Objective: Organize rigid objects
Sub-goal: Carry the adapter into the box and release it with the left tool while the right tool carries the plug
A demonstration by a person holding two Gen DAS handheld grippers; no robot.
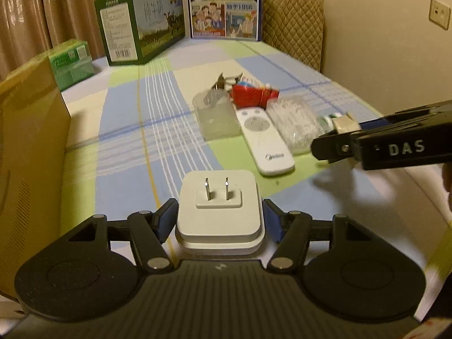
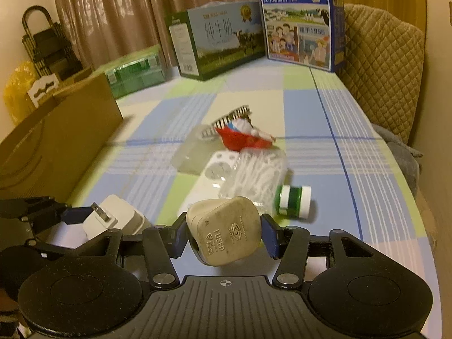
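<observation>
My left gripper [image 1: 219,217] is shut on a white two-prong charger [image 1: 219,197], held above the checked cloth. My right gripper [image 2: 224,231] is shut on a beige fused plug [image 2: 223,230]; it also shows in the left wrist view [image 1: 336,141] at the right. Ahead lie a white remote [image 1: 264,141], a clear bag of white sticks [image 1: 293,124], a clear plastic box [image 1: 216,115], a red packet [image 1: 251,93], a striped clip [image 2: 231,115] and a small green jar with white caps [image 2: 293,202].
A brown cardboard box [image 1: 28,169] stands at the left. Green wrapped packs [image 1: 72,63] and two milk cartons [image 1: 144,25] [image 1: 224,5] line the far edge. A quilted chair back [image 1: 293,19] is at the far right.
</observation>
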